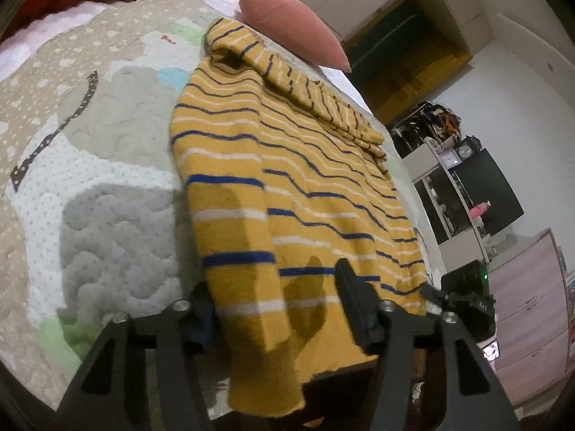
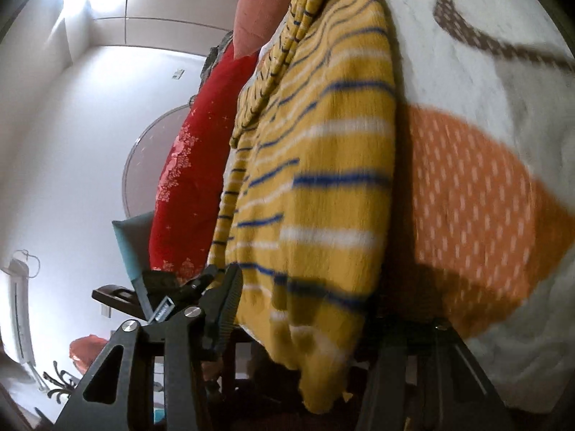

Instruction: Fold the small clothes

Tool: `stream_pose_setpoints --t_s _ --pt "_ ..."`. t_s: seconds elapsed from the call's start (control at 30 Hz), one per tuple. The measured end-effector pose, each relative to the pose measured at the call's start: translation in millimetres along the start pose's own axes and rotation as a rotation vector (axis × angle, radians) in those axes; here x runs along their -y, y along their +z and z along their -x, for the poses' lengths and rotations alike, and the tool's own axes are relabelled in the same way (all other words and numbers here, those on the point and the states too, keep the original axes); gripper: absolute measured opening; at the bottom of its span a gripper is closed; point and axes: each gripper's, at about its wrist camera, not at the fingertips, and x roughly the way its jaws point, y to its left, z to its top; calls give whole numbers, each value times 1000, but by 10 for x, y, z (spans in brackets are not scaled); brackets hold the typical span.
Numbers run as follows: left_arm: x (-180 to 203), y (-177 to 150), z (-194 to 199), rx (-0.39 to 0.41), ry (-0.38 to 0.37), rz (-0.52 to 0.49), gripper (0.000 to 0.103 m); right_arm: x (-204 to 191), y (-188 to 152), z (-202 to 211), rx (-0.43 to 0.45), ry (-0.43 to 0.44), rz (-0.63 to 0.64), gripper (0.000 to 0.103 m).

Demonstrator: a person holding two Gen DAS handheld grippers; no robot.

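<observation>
A small yellow sweater [image 1: 287,186] with blue and white stripes lies on a quilted patterned blanket [image 1: 107,165], sleeves folded in over the body. Its hem end hangs between the fingers of my left gripper [image 1: 276,305], whose jaws stand wide apart on either side of the cloth. In the right wrist view the same sweater [image 2: 323,186] fills the middle and its hem drapes between the fingers of my right gripper [image 2: 305,309], also spread wide. Neither gripper visibly pinches the cloth. The far fingers are partly hidden by fabric.
A pink cushion [image 1: 291,25] lies beyond the sweater's collar. A red floral pillow [image 2: 194,179] lies along the bed's far side. Shelves with a clock [image 1: 463,151] and drawers [image 1: 532,309] stand beside the bed. An orange dotted patch [image 2: 467,222] marks the blanket.
</observation>
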Motion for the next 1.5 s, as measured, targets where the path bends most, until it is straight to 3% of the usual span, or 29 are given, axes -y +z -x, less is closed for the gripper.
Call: stream_pose_setpoints --t_s 0.1,0.13,0.17,0.2,0.27,0.37,0.5,0.63,0.73,0.83,0.93,1.1,1.33,1.5 --pt "87 23 -42 -10 50 -22 64 44 -130 -20 47 -59 -32 22" --pt "126 39 -51 -15 97 -40 40 55 -133 -18 58 -86 -42 13" --pt "149 64 -61 -18 162 -56 19 65 -137 -9 68 -102 -56 11" --pt "156 91 -62 -29 204 -64 8 53 -124 14 79 -114 -57 10" --pt "128 127 42 -5 201 -29 7 -50 -105 72 101 -150 -19 9" --pt "215 99 274 39 209 -44 7 -221 -87 198 119 -132 32 9" --pt "392 -49 588 76 166 -65 7 -423 -168 457 117 -117 94 8" --pt "545 -314 733 70 157 -93 7 -526 -428 723 85 -84 127 8" --pt "512 -414 635 25 185 -103 8 -496 -608 717 35 -115 157 9" --pt "357 -429 551 -9 181 -76 8 -321 -585 655 19 -137 86 9" --pt "275 -360 514 -21 151 -36 8 -335 -505 623 33 -124 72 9" --pt "400 -146 530 11 141 -54 8 -541 -350 570 49 -130 131 9" --pt "366 347 412 32 70 22 8 -863 98 495 114 -100 174 9" --pt "389 647 335 50 66 36 8 -1061 436 425 148 -95 200 9"
